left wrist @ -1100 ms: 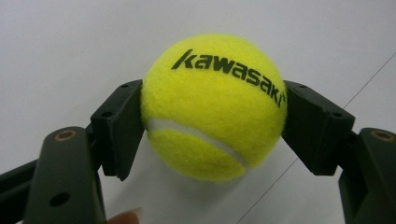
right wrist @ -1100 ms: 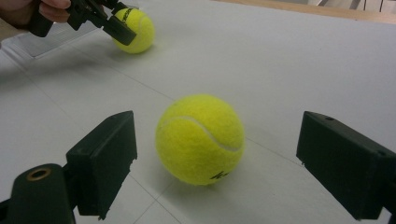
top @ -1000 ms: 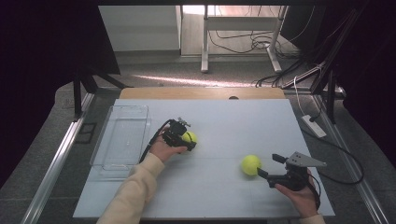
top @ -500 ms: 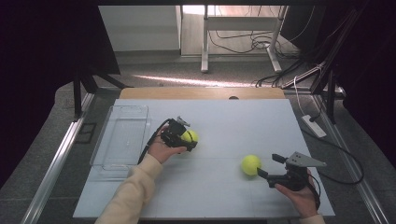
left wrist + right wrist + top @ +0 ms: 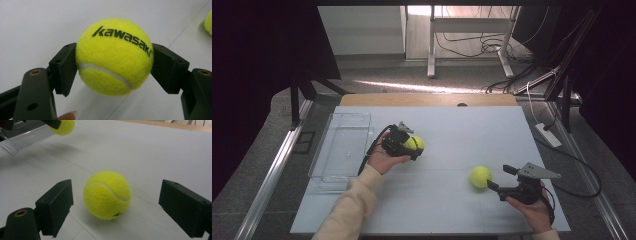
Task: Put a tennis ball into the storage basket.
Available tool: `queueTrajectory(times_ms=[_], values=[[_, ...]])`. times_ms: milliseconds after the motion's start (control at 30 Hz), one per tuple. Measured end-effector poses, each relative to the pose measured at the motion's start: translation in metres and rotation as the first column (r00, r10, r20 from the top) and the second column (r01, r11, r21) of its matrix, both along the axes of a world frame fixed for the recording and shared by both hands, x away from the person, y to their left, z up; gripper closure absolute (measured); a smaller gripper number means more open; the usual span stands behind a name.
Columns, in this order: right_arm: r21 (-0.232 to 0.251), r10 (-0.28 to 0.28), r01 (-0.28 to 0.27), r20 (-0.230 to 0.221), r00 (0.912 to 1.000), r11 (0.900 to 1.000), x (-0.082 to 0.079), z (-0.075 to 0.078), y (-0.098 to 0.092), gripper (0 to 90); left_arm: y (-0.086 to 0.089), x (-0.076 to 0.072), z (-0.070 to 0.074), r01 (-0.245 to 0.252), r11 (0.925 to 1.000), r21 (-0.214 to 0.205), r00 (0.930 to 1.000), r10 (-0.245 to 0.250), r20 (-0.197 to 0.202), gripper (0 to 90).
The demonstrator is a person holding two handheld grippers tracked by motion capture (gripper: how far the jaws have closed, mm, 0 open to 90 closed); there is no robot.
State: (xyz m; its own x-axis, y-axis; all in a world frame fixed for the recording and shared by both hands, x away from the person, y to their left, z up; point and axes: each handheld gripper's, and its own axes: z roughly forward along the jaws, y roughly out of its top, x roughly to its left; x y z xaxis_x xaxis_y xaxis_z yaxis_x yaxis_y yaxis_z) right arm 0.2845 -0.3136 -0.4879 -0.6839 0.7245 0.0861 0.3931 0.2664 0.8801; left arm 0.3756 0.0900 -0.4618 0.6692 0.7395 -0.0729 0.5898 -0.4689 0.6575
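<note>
Gripping a ball (image 5: 114, 57) marked "kawasaki", the left gripper (image 5: 404, 142) has both jaws pressed against its sides, lifted off the table (image 5: 462, 125), a shadow beneath it; a clear tray (image 5: 339, 150) lies just beside that hand at the table's left edge; the right gripper (image 5: 497, 179) rests low with jaws spread wide; a second ball (image 5: 107, 194) sits on the table between them, touching neither; the two balls are well apart.

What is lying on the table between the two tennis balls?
Nothing: in the high view, bare white table separates the held tennis ball and the free tennis ball.
</note>
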Motion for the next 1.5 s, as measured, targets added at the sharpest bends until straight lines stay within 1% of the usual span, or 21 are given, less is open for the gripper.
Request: queueTrajectory(times_ms=[67,133,200,400,533,833,1200,1500], values=[[0.001,-0.001,0.001,0.0,1.0,1.0,0.0,0.0,0.0,11.9,0.0,-0.001,0.003,0.0,1.0,-0.002,1.0,0.0,0.005,27.2],[0.002,-0.002,0.002,0.0,1.0,1.0,0.0,0.0,-0.001,11.9,0.001,-0.002,0.007,-0.001,1.0,-0.007,0.9998,0.002,0.019,27.2],[0.002,-0.004,0.004,-0.002,1.0,1.0,0.0,0.0,-0.001,11.9,0.004,-0.003,0.012,-0.002,0.9999,-0.014,0.9996,0.002,0.028,27.2],[0.003,-0.001,0.001,0.0,1.0,1.0,0.0,0.0,-0.001,11.9,0.008,-0.005,0.02,-0.013,0.9994,-0.031,0.9988,0.015,0.046,27.2],[0.003,-0.002,0.002,0.001,1.0,1.0,0.0,0.0,0.0,11.9,0.015,-0.006,0.024,-0.022,0.9984,-0.051,0.9979,0.025,0.06,27.2],[-0.002,0.0,0.0,-0.001,1.0,1.0,0.0,-0.001,0.001,11.9,0.021,-0.008,0.028,-0.037,0.9971,-0.066,0.9962,0.042,0.077,27.1],[-0.002,-0.004,0.004,0.001,1.0,1.0,0.0,0.0,0.0,11.9,0.025,-0.008,0.033,-0.049,0.9964,-0.07,0.9943,0.055,0.091,27.1],[-0.001,-0.006,0.006,0.003,1.0,1.0,0.0,0.0,0.0,12.0,0.031,-0.01,0.04,-0.057,0.9948,-0.085,0.9907,0.067,0.118,27.1]])
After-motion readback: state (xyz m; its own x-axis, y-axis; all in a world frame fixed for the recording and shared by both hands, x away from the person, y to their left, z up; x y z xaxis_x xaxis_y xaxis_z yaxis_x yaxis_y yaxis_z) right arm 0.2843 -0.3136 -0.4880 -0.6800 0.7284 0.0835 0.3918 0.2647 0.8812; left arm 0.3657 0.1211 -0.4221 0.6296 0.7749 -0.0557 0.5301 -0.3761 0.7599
